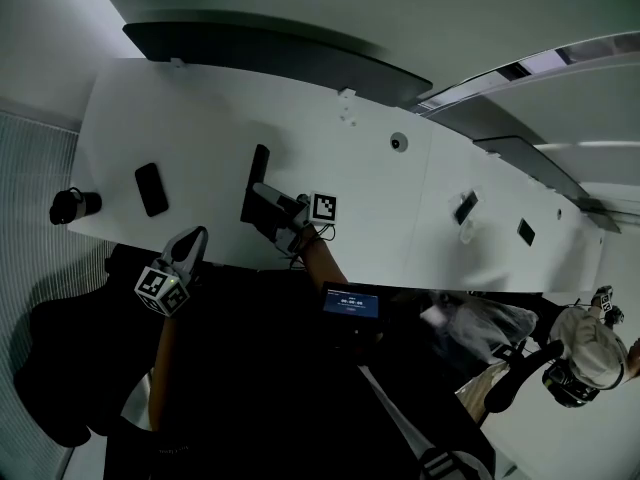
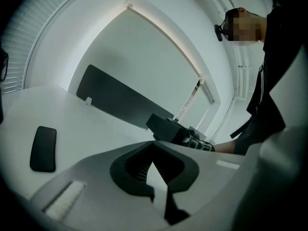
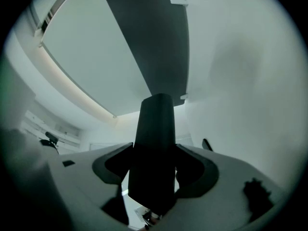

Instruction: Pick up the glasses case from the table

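Long white curved table (image 1: 200, 118), with a dark low partition panel (image 1: 270, 53) along its far edge. The task's thing, a black, narrow, oblong glasses case (image 1: 259, 168), sits mid-table in the right gripper (image 1: 264, 200). The right gripper view shows that gripper's jaws pressed against both flanks of the case (image 3: 155, 143), one on each side; grip is taken at the case's near end. The long axis runs straight out along the jaws, away from the person and toward the partition panel. No view settles whether the case's far end touches the table or hangs just clear of it. The left gripper (image 1: 190, 243) is held low and to the near-left, at the table's front edge and well apart from the case. Its jaws are drawn together with nothing between them and only bare table beyond (image 2: 155, 170). A flat black phone-like slab (image 1: 151, 189) lies on the table to the left, nearer the left gripper than the case and untouched. Judgement: the grasp is made and the right hand alone is placed for the pick-up. What remains is a lift upward. Because the hold is at one end, the free far end may droop or swing if the grip is light. The left gripper has no evident part to play.
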Motion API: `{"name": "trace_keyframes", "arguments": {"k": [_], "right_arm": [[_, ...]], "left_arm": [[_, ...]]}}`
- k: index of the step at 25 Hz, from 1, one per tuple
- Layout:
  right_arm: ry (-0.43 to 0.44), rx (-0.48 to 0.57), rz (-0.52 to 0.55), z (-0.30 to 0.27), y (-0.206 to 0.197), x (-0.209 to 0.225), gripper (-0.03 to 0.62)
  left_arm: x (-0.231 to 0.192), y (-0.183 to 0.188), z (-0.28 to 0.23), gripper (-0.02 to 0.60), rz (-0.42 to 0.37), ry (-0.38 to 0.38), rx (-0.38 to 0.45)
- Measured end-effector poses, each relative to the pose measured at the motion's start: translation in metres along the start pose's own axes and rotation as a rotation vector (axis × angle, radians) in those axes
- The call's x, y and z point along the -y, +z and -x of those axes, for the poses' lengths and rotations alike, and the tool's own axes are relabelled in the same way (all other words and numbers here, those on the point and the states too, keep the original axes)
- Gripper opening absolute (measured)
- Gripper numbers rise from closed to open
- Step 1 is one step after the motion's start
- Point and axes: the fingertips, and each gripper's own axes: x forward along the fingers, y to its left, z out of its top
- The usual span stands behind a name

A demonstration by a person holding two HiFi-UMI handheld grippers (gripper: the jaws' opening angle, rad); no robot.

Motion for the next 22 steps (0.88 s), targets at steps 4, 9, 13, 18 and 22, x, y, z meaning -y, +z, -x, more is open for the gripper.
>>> {"name": "trace_keyframes", "arguments": {"k": [4,9,13,18,22], "right_arm": [[0.095,0.011,0.022,-0.006,0.004,-0.031,0.284],[0.153,0.002,0.045,-0.009,0.004,-0.050,0.284],[0.166,0.017,0.047,-0.006,0.006,-0.052,0.284],[0.179,0.031,0.050,-0.002,0.007,-0.055,0.284],[0.189,0.051,0.058,0.010,0.007,-0.059,0.284]], "left_arm": [[0.008,-0.002,-0.004,0.008,-0.014,-0.009,-0.006],[0.012,-0.003,-0.008,0.008,-0.012,-0.014,-0.012],[0.013,-0.003,-0.009,0.009,-0.019,-0.022,-0.015],[0.014,-0.007,-0.013,0.008,-0.021,-0.040,-0.029],[0.022,-0.011,-0.017,0.008,-0.024,-0.060,-0.045]]}}
